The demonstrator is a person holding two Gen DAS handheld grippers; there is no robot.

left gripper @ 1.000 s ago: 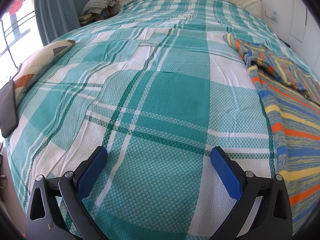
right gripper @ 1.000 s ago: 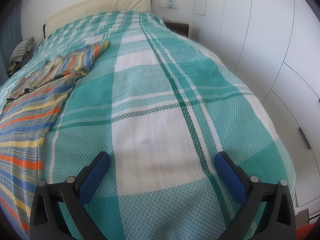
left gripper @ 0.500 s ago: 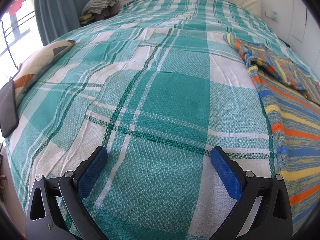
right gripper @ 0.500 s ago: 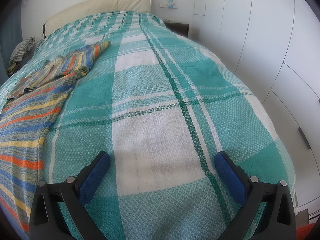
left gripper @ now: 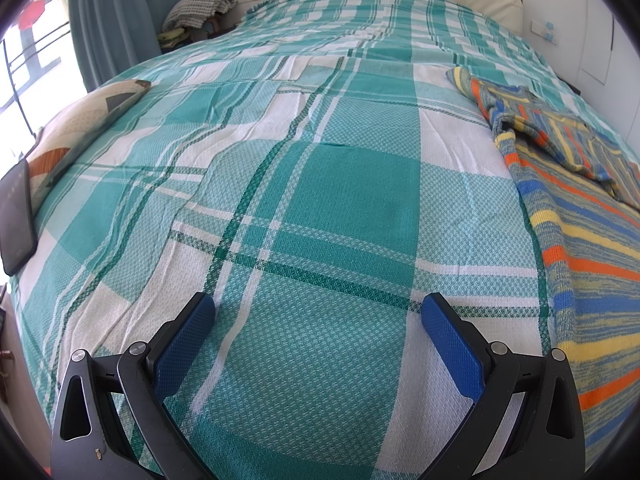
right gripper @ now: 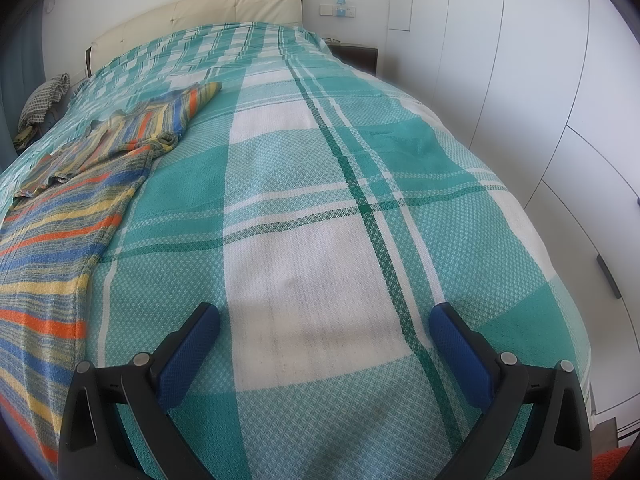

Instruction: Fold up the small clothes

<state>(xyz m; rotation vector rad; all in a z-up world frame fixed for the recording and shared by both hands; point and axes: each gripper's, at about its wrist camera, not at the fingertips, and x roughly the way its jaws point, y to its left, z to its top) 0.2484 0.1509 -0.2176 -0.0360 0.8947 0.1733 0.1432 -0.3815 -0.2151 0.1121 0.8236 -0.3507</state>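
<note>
A striped knit garment in blue, yellow and orange lies spread on the teal plaid bed cover, at the right edge of the left wrist view. Its upper part is bunched, with a sleeve folded over. The same garment fills the left side of the right wrist view. My left gripper hovers open over bare cover, left of the garment. My right gripper is open too, over bare cover to the garment's right. Neither holds anything.
A patterned cushion and a dark tablet sit at the bed's left edge. Folded cloth is piled on a stand by the curtain. White wardrobe doors run along the bed's right side, a nightstand beyond.
</note>
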